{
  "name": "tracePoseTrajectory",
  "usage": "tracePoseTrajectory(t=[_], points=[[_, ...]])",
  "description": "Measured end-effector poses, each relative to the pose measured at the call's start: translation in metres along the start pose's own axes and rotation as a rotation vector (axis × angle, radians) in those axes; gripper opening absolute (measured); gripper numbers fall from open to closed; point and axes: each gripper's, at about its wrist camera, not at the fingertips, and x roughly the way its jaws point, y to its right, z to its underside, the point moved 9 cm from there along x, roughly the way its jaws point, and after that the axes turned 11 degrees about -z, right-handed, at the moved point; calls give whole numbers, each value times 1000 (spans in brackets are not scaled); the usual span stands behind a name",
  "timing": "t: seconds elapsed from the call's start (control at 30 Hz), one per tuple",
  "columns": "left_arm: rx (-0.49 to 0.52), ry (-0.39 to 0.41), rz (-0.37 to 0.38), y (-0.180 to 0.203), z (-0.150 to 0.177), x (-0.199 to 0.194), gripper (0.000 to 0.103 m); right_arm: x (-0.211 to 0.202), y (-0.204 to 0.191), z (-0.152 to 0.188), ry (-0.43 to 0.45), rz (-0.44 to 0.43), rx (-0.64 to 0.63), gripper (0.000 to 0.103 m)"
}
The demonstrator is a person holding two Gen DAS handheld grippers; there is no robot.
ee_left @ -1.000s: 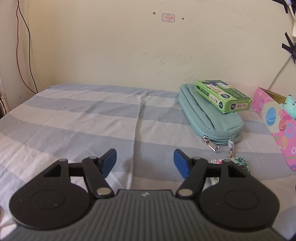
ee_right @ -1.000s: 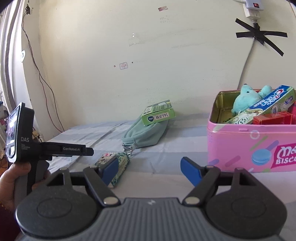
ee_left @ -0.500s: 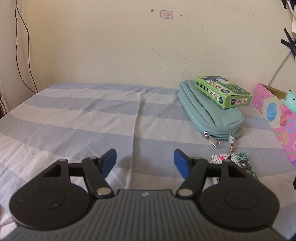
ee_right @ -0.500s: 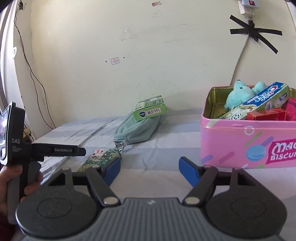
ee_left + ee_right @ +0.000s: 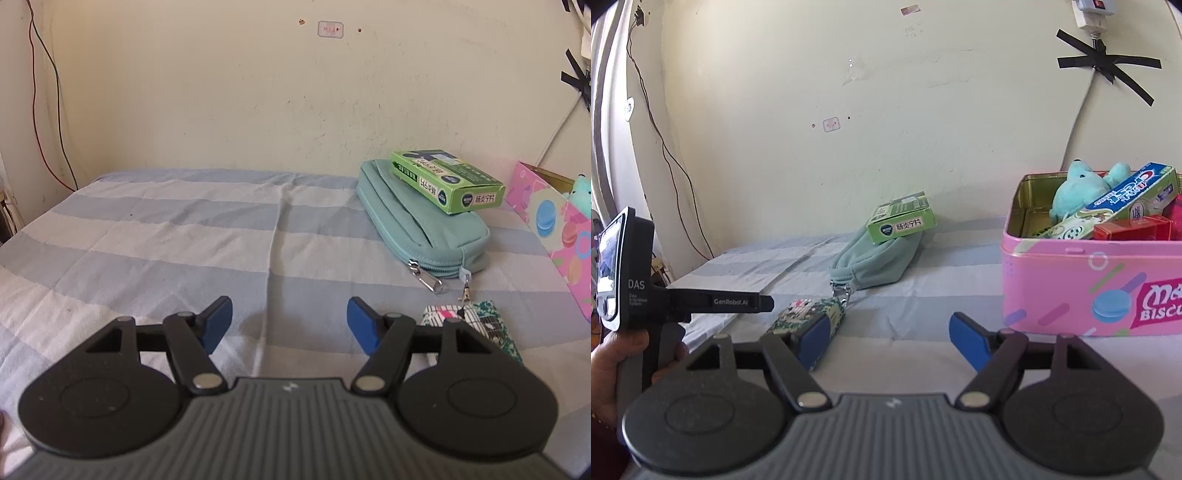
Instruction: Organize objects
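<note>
A green box [image 5: 447,181] lies on top of a teal zip pouch [image 5: 417,221] on the striped bed sheet [image 5: 166,236]. In front of the pouch lies a small patterned wallet [image 5: 476,325], partly hidden behind my left gripper's right arm. My left gripper [image 5: 289,314] stands open over bare sheet, left of the wallet. My right gripper [image 5: 890,328] holds nothing and its jaws are opening; its left finger hides part of the wallet [image 5: 809,310]. The green box [image 5: 901,221] and pouch [image 5: 879,262] lie beyond it. An open pink biscuit tin [image 5: 1089,280] stands to the right.
The tin holds a teal plush toy [image 5: 1075,188], a toothpaste box [image 5: 1126,195] and a red box [image 5: 1130,229]. A hand [image 5: 605,369] holds the left gripper at the far left. The wall runs close behind the bed, with cables down its left side.
Nothing on the bed has moved. The right gripper's jaws narrowed a little and then widened again. Both views wobble only slightly.
</note>
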Motion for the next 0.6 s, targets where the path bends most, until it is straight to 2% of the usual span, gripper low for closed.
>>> tracePoseTrajectory(t=[0.6], points=[[-12, 2, -6, -4, -3, 2, 71, 0, 0, 1, -6, -20, 3, 77]])
